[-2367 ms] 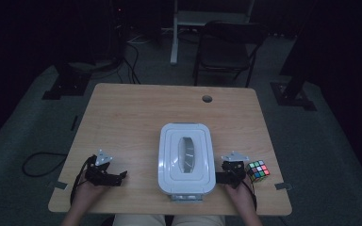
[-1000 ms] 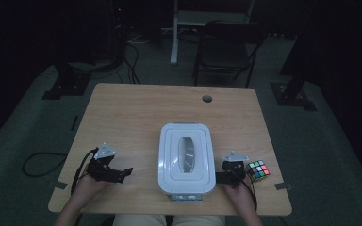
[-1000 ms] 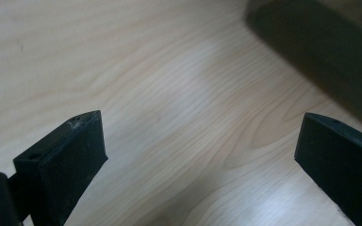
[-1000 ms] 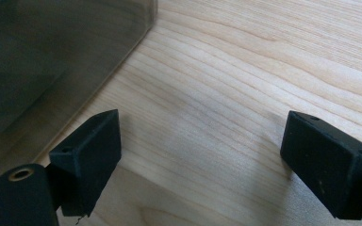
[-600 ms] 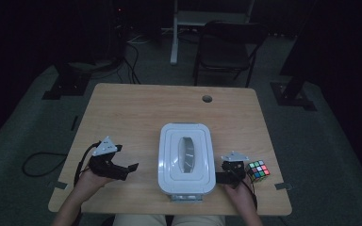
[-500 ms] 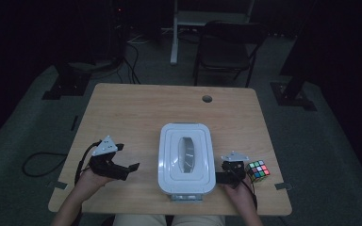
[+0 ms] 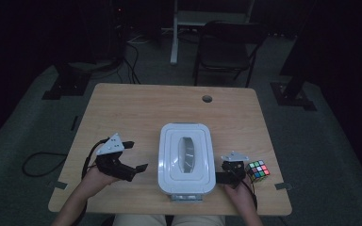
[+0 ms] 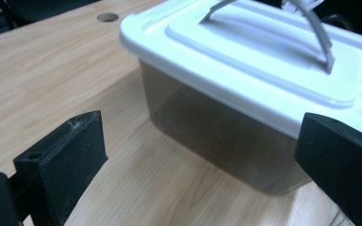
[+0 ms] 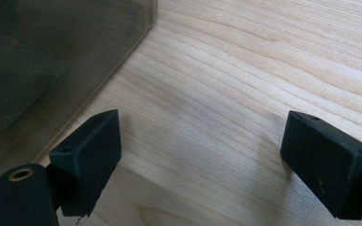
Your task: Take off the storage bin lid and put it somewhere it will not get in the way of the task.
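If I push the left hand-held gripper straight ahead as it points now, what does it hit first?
Probably the smoky translucent wall of the white-lidded plastic storage box, below the lid's rim. The left hand-held gripper stands open, with bare wooden table before it.

Left forearm: enters from the bottom edge of the high view, angled up and to the right. Left hand [image 7: 94, 178]: wrapped around the gripper body from below.

Left gripper [image 7: 134, 155]: raised, pointing to the right; grey three-cornered plate on top; jaws spread wide with nothing between them, one toward the far side, one toward the near side. In the left gripper view the two black jaws stand at opposite edges of the frame.

Right forearm: enters from the bottom edge, nearly straight. Right hand [image 7: 239, 192]: holds the gripper from behind.

Right gripper [image 9: 202, 162]: low, close to the counter; jaws wide apart, empty, tips angled down at the wood.
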Motion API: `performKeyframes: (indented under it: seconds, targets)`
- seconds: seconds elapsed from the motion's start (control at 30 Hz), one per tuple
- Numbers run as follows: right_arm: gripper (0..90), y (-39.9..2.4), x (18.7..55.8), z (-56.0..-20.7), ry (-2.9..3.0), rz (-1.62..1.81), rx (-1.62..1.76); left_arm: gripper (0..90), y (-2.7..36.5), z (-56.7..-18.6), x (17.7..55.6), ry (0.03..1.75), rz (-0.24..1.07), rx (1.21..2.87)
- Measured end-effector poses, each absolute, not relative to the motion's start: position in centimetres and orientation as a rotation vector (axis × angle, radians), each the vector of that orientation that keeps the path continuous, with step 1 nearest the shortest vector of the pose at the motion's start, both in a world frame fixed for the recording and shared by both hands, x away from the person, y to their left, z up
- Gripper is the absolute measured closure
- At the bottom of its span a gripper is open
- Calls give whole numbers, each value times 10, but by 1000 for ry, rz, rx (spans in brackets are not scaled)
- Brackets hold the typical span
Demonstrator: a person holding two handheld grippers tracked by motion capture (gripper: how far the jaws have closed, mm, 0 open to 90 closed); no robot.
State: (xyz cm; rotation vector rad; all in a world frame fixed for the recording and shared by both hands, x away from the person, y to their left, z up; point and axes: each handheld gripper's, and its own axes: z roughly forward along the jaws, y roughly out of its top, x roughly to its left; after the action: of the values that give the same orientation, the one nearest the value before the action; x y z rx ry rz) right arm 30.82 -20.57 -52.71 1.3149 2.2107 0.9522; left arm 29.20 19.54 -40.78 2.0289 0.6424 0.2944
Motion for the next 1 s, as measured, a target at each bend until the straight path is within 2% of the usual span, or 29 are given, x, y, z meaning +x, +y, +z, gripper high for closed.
performKeyframes:
  seconds: [1.0]
  targets:
    - [128,-206,308,-527,2213,950,1314,55,114,-393,302,469,158,2087]
